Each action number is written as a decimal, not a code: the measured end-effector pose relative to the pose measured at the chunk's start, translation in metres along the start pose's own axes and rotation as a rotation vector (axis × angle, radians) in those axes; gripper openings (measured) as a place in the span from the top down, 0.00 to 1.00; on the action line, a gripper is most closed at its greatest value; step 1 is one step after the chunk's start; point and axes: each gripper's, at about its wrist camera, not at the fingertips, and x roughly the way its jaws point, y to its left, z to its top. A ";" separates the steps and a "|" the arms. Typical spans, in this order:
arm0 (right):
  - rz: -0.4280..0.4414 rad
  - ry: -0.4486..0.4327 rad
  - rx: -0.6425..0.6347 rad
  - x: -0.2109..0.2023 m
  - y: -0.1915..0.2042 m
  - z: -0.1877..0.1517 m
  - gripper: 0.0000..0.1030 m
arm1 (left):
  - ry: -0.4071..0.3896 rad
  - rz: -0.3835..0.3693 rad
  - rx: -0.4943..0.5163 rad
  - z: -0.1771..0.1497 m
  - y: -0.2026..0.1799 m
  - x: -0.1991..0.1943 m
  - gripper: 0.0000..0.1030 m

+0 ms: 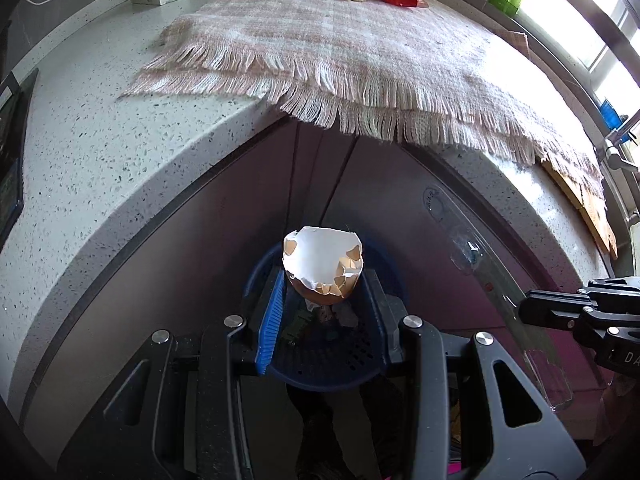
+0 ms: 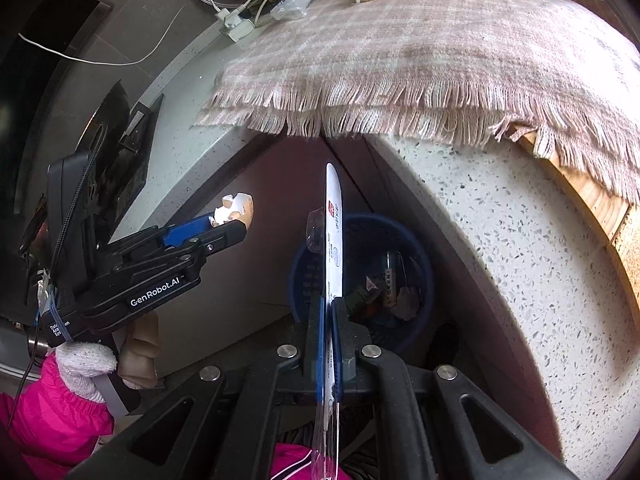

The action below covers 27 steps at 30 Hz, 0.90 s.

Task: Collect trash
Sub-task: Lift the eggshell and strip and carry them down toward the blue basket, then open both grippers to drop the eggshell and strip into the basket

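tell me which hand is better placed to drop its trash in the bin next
Left. Its gripper holds the eggshell right over the blue bin. The right gripper pinches a flat package edge-on, seemingly nearer the bin's rim.

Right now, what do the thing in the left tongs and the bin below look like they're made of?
Eggshell: thin brittle shell, matte white inside, tan outside, with jagged cracked edges. Bin: looks like dark blue moulded plastic, slightly glossy, with perforated walls.
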 end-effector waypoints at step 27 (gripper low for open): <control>-0.128 0.176 -0.014 0.105 -0.006 -0.004 0.99 | 0.151 0.051 -0.020 -0.030 0.018 0.101 0.63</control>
